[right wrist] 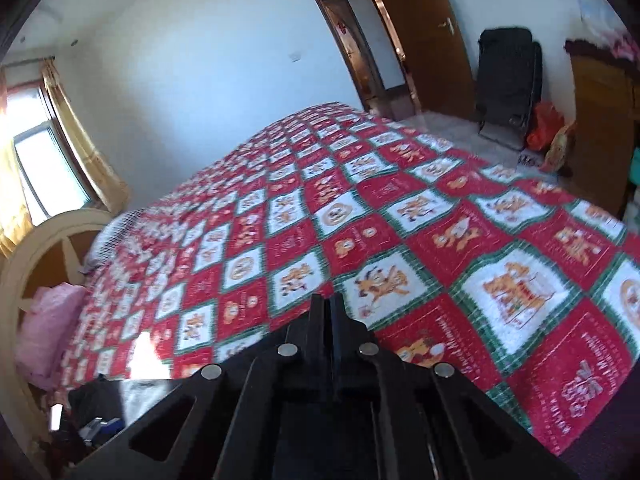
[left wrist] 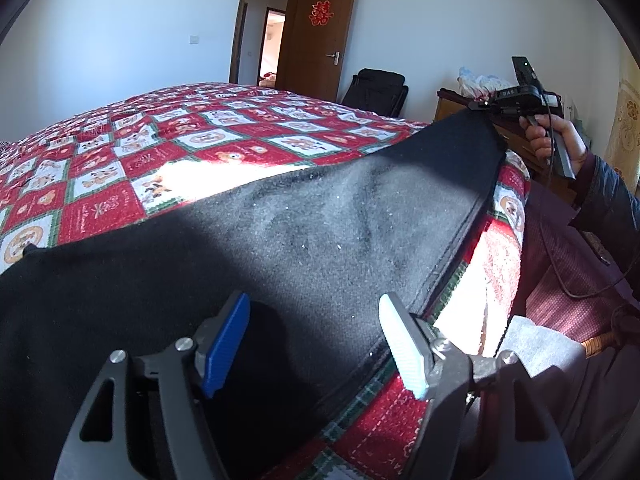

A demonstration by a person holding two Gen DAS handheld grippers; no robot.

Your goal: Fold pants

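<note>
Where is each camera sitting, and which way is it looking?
Left wrist view: sits on the left gripper, looking down its open fingers at the black pants on the bed; a hand holds the right gripper, pinching a pants corner.
Right wrist view: sits on the right gripper, jaws shut, looking across the bed toward the window.
Both show the red patchwork quilt, the brown door and the black chair.

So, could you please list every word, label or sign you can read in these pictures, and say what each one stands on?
"囍": red paper cut-out on the open brown door.
"DAS" or similar: pale letters on the right gripper, too small to be sure.
Stitched lettering on the red squares of the quilt: blurred, not readable.
Red ornament on the door in the right wrist view: no legible characters.
</note>
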